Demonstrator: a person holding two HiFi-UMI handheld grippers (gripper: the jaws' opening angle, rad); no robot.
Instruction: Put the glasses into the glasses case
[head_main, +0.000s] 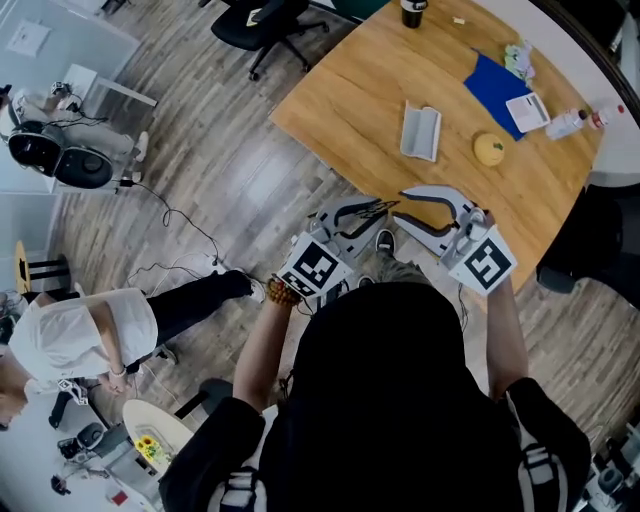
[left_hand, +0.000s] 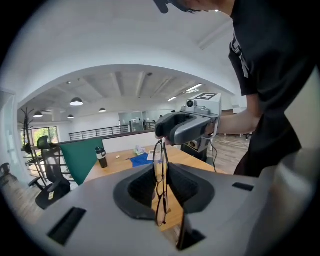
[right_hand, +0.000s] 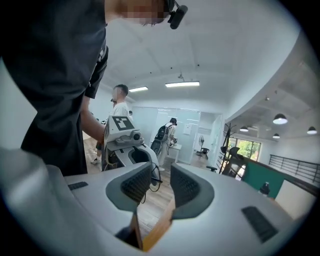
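Observation:
Thin black-framed glasses (head_main: 368, 210) hang in the air just off the table's near edge, and my left gripper (head_main: 347, 216) is shut on them. In the left gripper view the glasses (left_hand: 161, 170) stand on edge between the pads. My right gripper (head_main: 400, 204) faces the left one closely from the right, close to the glasses' far end. Its jaws are open and nothing is between its pads (right_hand: 185, 187). The glasses (right_hand: 154, 181) show beyond them at the left gripper (right_hand: 131, 150). The pale grey glasses case (head_main: 420, 132) lies open on the wooden table (head_main: 350, 90), further in.
On the table a yellow round object (head_main: 489, 149) lies right of the case. A blue cloth (head_main: 492, 88) with a white card, a small bottle (head_main: 572, 122) and a dark cup (head_main: 412, 12) are further back. A black office chair (head_main: 262, 22) stands at the table's left. A person (head_main: 90, 335) sits on the floor at left.

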